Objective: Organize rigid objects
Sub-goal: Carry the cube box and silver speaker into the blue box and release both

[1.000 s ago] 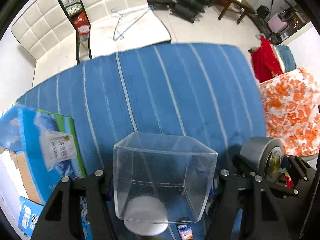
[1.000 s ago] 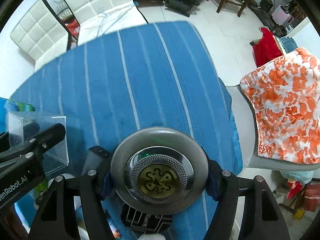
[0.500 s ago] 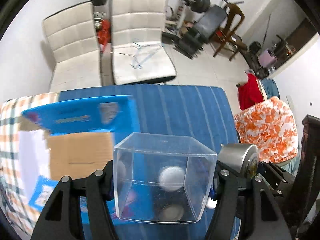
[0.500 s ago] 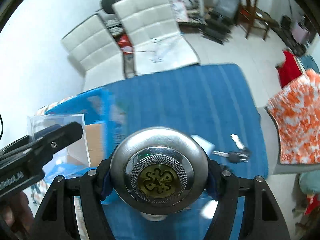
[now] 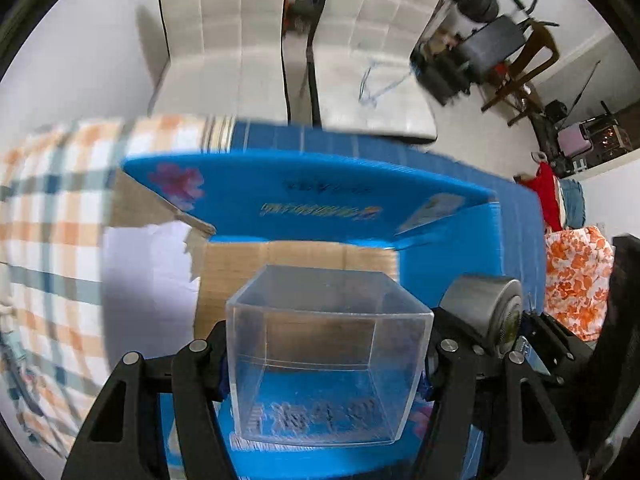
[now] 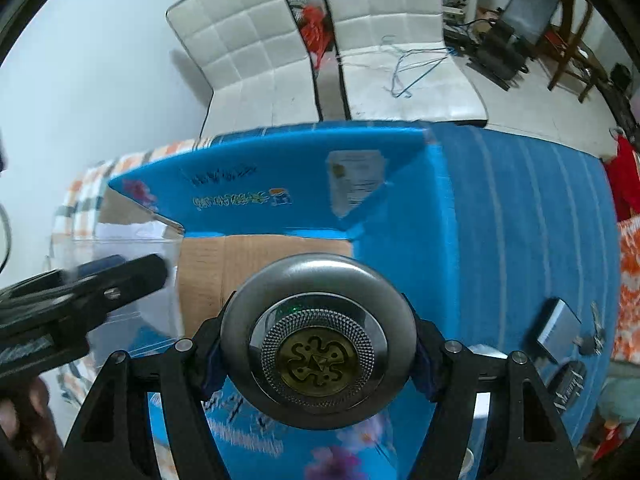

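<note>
Left tongs (image 5: 328, 364): pinching a clear plastic box (image 5: 326, 360) by its two side walls, at lower centre of the left wrist frame. The box is open at the top, appears empty, and is held above an open cardboard carton (image 5: 296, 276). The carton has blue printed outer faces, a raised blue flap (image 5: 312, 200) across mid-frame and a brown inside. Printed characters on the carton show through the box's floor.

Right tongs (image 6: 316, 344): pinching a round metal disc (image 6: 316, 340), face toward the camera, at lower centre of the right wrist frame. The disc has a grey rim, a knurled ring and a brass centre emblem. It also sits over the carton's brown inside (image 6: 260, 264). In the left wrist frame the same disc appears at right of the box, seen edge-on.

Both held items are close side by side and apart from each other.

The carton rests on a bench with a blue striped cloth (image 6: 520, 220). At lower right of the right wrist frame, a small grey case (image 6: 558, 330) and a bunch of keys (image 6: 592, 340) lie on the cloth. A checked orange cloth (image 5: 52, 240) lies at left of the carton. Two white padded chairs (image 6: 248, 44) stand beyond the bench. Much of the left wrist frame is blurred.
</note>
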The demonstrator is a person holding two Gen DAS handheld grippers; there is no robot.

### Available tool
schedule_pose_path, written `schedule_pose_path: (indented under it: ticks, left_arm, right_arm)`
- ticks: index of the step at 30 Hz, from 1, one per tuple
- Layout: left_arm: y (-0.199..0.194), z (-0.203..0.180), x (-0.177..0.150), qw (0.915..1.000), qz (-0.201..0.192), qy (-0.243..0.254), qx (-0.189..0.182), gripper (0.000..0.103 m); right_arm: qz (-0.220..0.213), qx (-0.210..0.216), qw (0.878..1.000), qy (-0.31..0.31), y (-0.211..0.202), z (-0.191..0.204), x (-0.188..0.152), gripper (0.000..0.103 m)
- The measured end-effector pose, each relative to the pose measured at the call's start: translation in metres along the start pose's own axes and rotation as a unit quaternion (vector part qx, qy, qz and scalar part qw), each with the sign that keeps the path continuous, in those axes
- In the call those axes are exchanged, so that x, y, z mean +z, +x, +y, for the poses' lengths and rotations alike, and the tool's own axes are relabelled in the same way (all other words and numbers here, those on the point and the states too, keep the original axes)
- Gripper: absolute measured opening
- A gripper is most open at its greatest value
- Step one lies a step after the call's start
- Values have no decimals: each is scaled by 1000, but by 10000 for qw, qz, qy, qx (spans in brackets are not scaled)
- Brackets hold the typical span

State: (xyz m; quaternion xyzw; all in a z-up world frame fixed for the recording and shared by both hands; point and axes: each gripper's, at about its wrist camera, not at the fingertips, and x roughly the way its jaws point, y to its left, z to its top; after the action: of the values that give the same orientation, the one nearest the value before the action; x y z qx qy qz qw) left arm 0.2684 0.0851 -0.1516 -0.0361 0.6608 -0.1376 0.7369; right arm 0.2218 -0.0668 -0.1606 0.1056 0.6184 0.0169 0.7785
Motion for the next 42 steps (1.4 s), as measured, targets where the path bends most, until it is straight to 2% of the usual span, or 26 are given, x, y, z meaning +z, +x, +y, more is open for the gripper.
schedule_pose_path:
  ticks: [4,12,14,16,20,24,29,32,33,35,40,42]
  left_arm:
    - [48,26,16,9991,413,-123,-13,62]
    - [88,28,29,9962,797,-150,-326,62]
    - [94,27,29,9960,837,-104,-308,62]
    - [94,21,29,9953,884,-60,-393,62]
    - [98,13,23,9954,925,101,-224,62]
    - [95,14,19,9952,943,56,-239,63]
    - [82,23,13,9960,859,-117,-193,65]
    - [74,31,7,9958,864,-161,-271,65]
    - [72,32,6,9956,875,-162,-297,68]
    - [66,32,2,9956,890,-143,-267,87]
    - [39,42,-10,9980,615,-112,-86,103]
    - [30,47,-14,9988,470,-127,-6,103]
  right_arm:
    - [223,-203,9995,-92,42,6,12,74]
    - [561,-240,9978,-256,97,18,24,74]
    - [661,-244,9970,-318,106,21,26,74]
    - [746,-259,9963,-335,112,22,29,74]
    - [896,-354,9947,-347,121,19,36,74]
    - [1001,-373,9939,-280,127,17,41,74]
    - [975,-443,9939,-243,122,20,51,91]
    - [940,-445,9942,-260,114,19,54,94]
    - [917,-460,9944,-250,110,19,51,95]
    - [883,-469,9948,-190,102,16,48,95]
    - [736,-455,9963,-7,81,10,36,96]
    - [668,-521,9964,0,77,15,26,96]
